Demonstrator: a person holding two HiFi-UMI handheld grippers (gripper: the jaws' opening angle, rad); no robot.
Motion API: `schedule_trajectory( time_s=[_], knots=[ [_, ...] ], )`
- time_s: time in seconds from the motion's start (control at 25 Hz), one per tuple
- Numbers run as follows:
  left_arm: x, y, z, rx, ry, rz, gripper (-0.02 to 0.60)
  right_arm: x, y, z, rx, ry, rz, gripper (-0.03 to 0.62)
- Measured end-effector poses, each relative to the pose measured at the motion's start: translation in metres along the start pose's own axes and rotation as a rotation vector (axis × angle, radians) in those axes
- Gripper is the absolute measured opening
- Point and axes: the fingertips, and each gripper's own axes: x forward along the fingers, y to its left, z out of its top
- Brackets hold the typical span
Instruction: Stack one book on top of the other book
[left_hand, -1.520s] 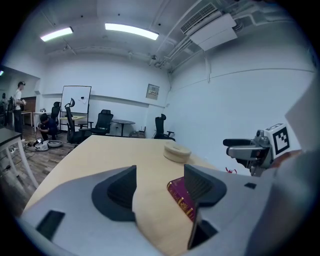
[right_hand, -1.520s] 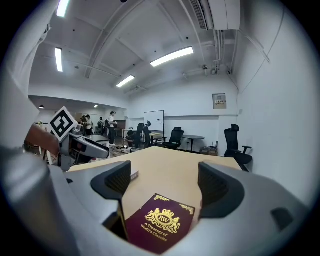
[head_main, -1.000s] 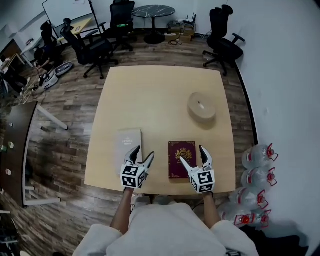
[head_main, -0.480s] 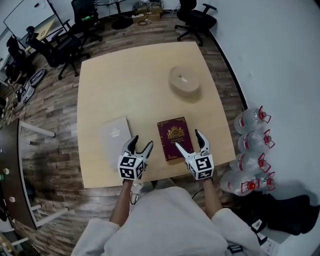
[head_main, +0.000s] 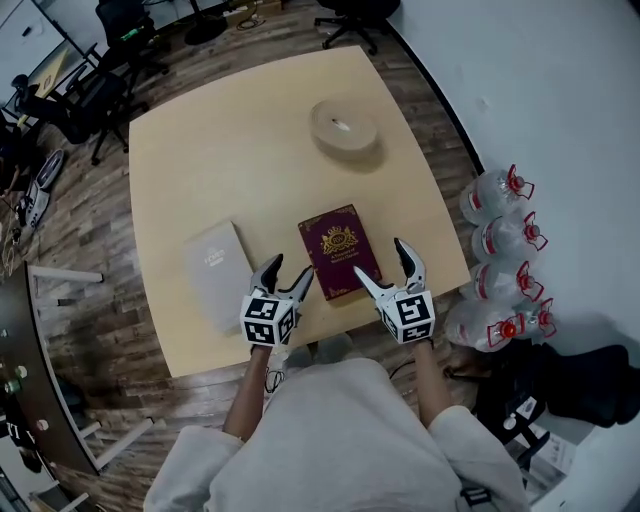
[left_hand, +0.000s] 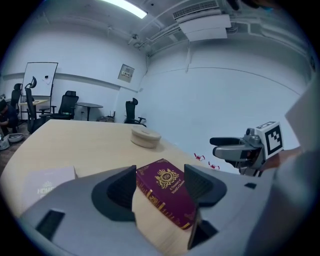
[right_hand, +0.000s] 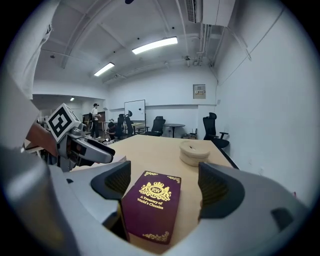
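Both grippers have edged closer to the maroon, gold-crested hardcover book (head_main: 338, 248), which lies flat near the pale wooden table's (head_main: 200, 150) front edge, right of the grey book (head_main: 217, 272). Left gripper (head_main: 291, 270) and right gripper (head_main: 379, 263) gape empty, flanking its near end.

maroon book (head_main: 339, 251): matt cover, glossy gilt print | grey book (head_main: 216, 272): matt | table (head_main: 230, 160): smooth pale wood
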Motion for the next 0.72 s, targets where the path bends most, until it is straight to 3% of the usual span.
schedule_trajectory(
  time_s=[0.32,0.72],
  knots=[
    [0.02,-0.009,-0.009,-0.044,0.027,-0.028,0.304,0.01,-0.001,-0.025,0.01,0.063,0.039,0.408],
    [0.043,-0.003,-0.027,-0.11,0.07,-0.01,0.305,0.037,0.002,-0.059,0.064,0.155,0.117,0.408]
  ],
)
